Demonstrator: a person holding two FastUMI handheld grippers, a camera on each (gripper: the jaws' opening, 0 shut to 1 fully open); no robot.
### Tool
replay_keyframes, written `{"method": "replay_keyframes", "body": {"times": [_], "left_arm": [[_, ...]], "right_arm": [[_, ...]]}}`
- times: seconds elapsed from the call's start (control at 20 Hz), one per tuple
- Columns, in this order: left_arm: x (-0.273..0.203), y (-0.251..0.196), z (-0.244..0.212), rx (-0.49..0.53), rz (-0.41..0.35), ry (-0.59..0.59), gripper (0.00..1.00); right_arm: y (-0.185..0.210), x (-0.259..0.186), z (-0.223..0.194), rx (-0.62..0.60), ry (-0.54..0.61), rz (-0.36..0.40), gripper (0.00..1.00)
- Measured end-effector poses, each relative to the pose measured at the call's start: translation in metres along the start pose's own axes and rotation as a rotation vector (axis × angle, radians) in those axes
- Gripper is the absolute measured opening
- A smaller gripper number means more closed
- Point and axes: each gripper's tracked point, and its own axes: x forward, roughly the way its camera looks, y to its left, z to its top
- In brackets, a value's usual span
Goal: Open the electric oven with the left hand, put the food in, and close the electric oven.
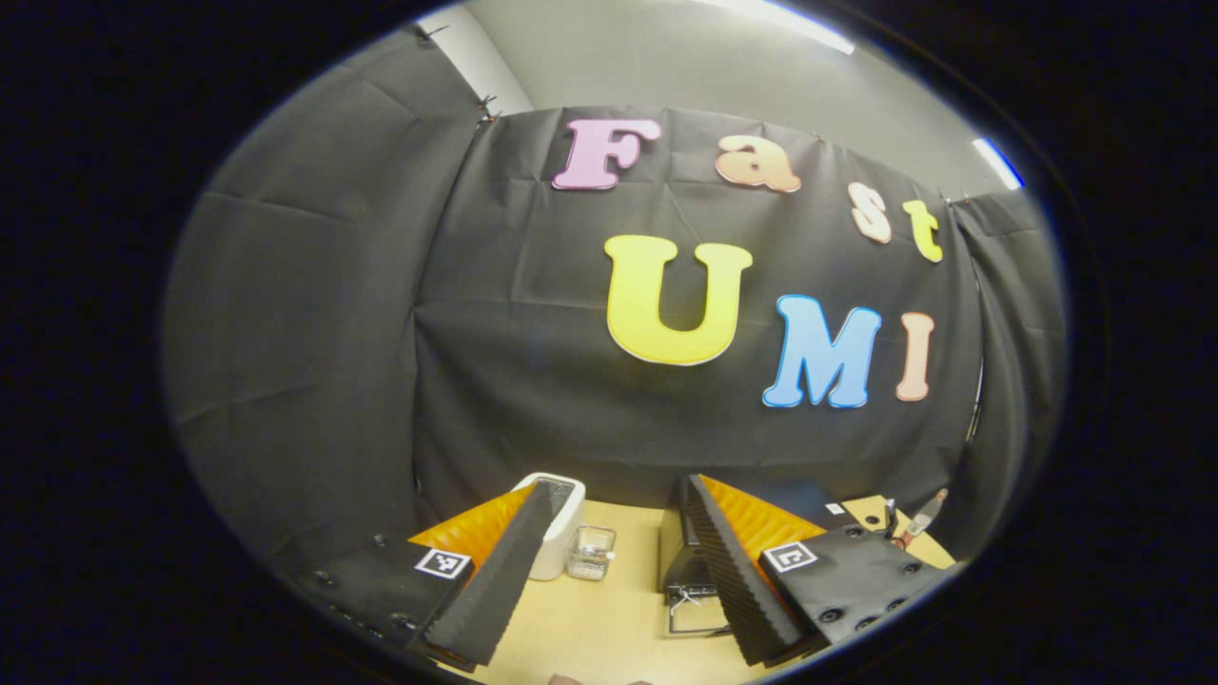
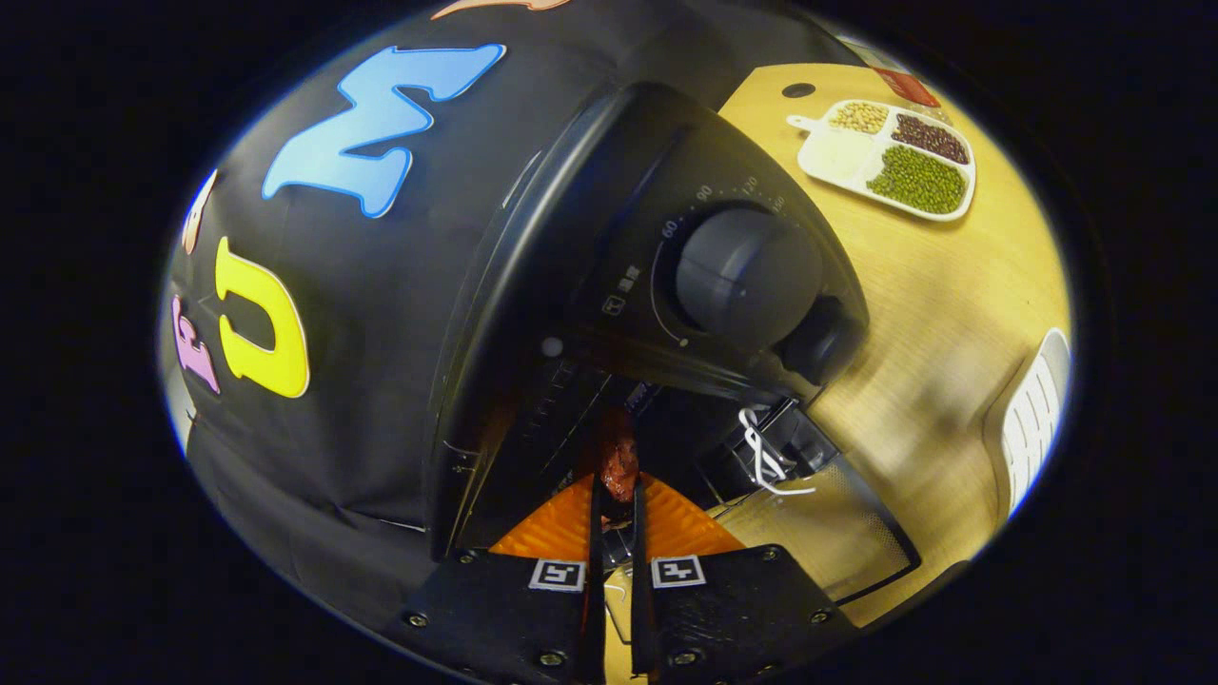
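In the left gripper view the left gripper [image 1: 609, 580] hangs released above the table [image 1: 609, 628], well back from the electric oven [image 1: 687, 561], while in the right gripper view the right gripper [image 2: 617, 499], clenched on the reddish food [image 2: 618, 466], reaches into the open oven, so the loading step seems underway and next calls for letting go inside.

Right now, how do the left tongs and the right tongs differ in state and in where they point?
The left tongs stand open with nothing between their fingers, while the right tongs are shut on a reddish piece of food. The left tongs are raised and face the booth wall above the table; the right tongs sit close at the open mouth of the oven, food at the opening. Both ride above the same wooden table.
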Motion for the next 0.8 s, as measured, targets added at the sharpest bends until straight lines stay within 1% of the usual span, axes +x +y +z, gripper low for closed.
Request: {"method": "replay_keyframes", "body": {"times": [0.05,0.1,0.2,0.25,0.3,0.35,0.4,0.45,0.5,0.55,0.65,0.8], "left_arm": [[0.004,-0.004,-0.002,-0.003,-0.007,0.002,1.00],[0.006,-0.007,-0.001,-0.003,-0.015,0.001,1.00],[0.010,-0.016,-0.002,0.005,-0.033,0.000,1.00],[0.011,-0.020,-0.002,0.009,-0.039,0.002,1.00],[0.013,-0.024,-0.002,0.012,-0.045,0.005,1.00],[0.014,-0.029,-0.005,0.012,-0.052,0.007,1.00],[0.014,-0.035,-0.008,0.010,-0.061,0.011,1.00],[0.016,-0.042,-0.012,0.008,-0.070,0.016,0.91],[0.017,-0.049,-0.013,0.007,-0.079,0.020,0.91],[0.017,-0.057,-0.017,0.004,-0.092,0.023,1.00],[0.019,-0.075,-0.022,0.007,-0.120,0.030,1.00],[0.023,-0.103,-0.027,0.025,-0.154,0.035,0.94]], "right_arm": [[-0.008,0.001,-0.001,-0.025,0.005,-0.043,0.18],[-0.011,0.001,-0.002,-0.032,0.012,-0.052,0.20],[-0.013,-0.008,0.003,-0.062,0.006,-0.074,0.31],[-0.013,-0.012,0.004,-0.087,0.008,-0.084,0.31],[-0.018,-0.019,0.006,-0.133,0.008,-0.116,0.36],[-0.020,-0.020,0.001,-0.186,0.015,-0.127,0.58],[-0.017,-0.030,0.004,-0.242,0.012,-0.134,0.66],[-0.017,-0.038,0.006,-0.304,0.004,-0.141,0.66],[-0.015,-0.049,0.008,-0.368,-0.010,-0.149,0.66],[-0.014,-0.059,0.010,-0.444,-0.026,-0.162,0.67],[-0.005,-0.087,0.017,-0.586,-0.075,-0.161,0.66],[0.019,-0.134,0.033,-0.721,-0.191,-0.129,0.67]]}}
